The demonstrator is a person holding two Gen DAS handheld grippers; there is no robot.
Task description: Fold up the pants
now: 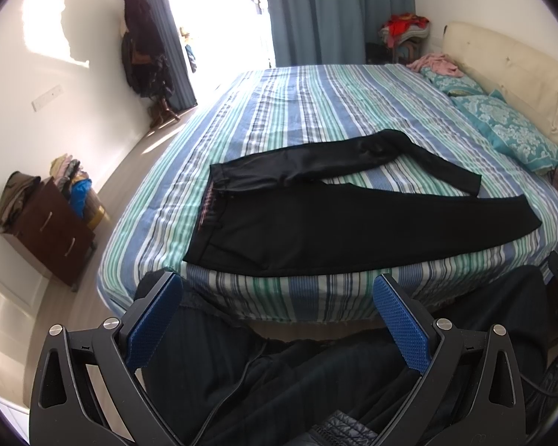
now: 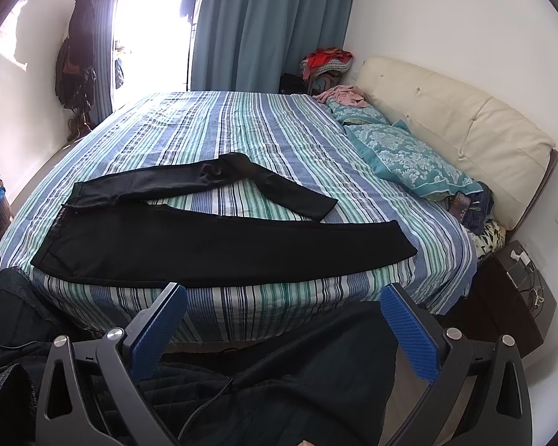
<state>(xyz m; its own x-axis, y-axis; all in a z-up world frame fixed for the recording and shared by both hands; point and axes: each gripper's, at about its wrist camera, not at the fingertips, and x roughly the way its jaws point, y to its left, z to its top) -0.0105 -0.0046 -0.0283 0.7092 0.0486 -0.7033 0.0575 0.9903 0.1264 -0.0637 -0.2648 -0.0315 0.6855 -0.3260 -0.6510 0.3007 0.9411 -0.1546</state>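
bed (image 2: 279, 130) w/ striped blue-green sheet | teal floral pillows (image 2: 409, 156) by cream headboard (image 2: 465, 122) | pink cloth (image 2: 340, 94) at far pillow end | blue curtains (image 2: 264, 26) | dk coats on rack (image 1: 141, 44) | brown dresser (image 1: 52, 230) w/ clothes on top | nightstand (image 2: 509, 297)

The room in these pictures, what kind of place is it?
A home bedroom, most likely: a wide bed with a cream headboard, teal pillows and a dresser piled with clothes. Black pants lie on the bed.
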